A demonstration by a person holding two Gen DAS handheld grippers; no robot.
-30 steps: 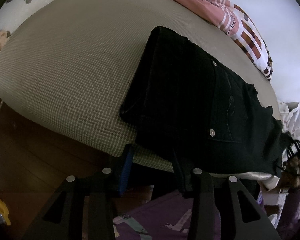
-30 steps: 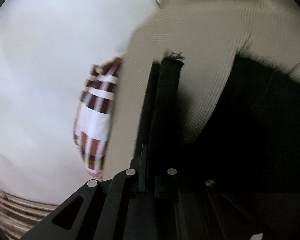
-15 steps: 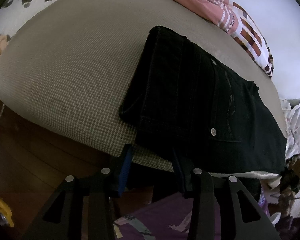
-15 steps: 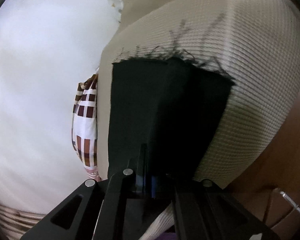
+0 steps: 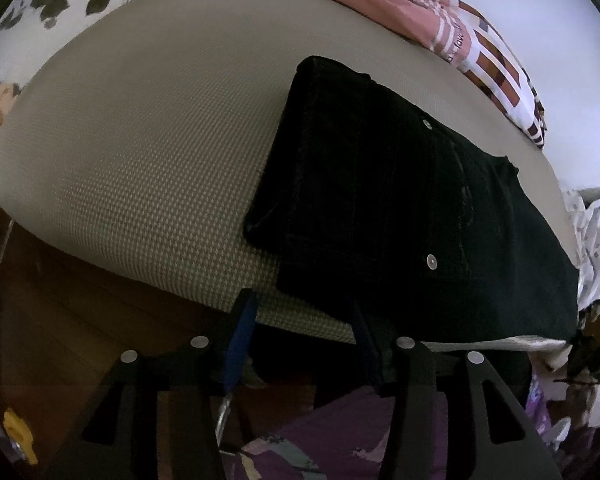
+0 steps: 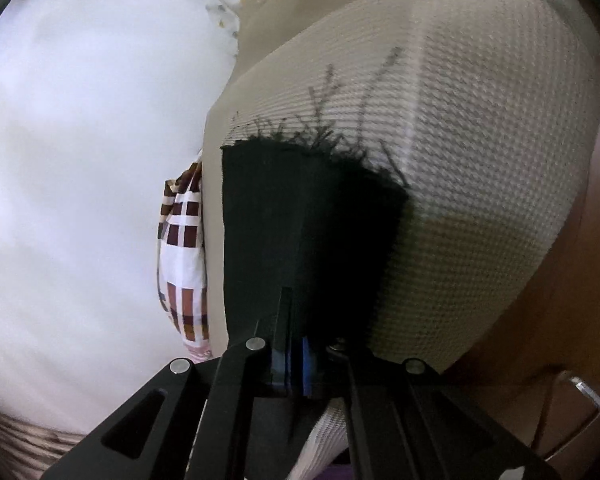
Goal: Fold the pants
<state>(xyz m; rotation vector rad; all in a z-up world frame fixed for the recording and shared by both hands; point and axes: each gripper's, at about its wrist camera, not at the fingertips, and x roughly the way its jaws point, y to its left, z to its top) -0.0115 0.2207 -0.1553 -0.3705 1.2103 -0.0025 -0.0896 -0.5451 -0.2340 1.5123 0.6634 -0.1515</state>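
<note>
The black denim pants (image 5: 412,216) lie in a compact stack at the near right edge of the beige woven mattress (image 5: 148,152), apparently nearly done, the left tool (image 5: 304,332) opening off it, the right tool (image 6: 290,300) clamped on the frayed hem.

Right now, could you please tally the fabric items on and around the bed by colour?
Black: 1, the folded black jeans
Beige: 1, the houndstooth bed cover
Pink, brown and white: 1, the checked cloth
White with small print: 1, the crumpled printed cloth
White with flowers: 1, the floral sheet
Total: 5
</note>
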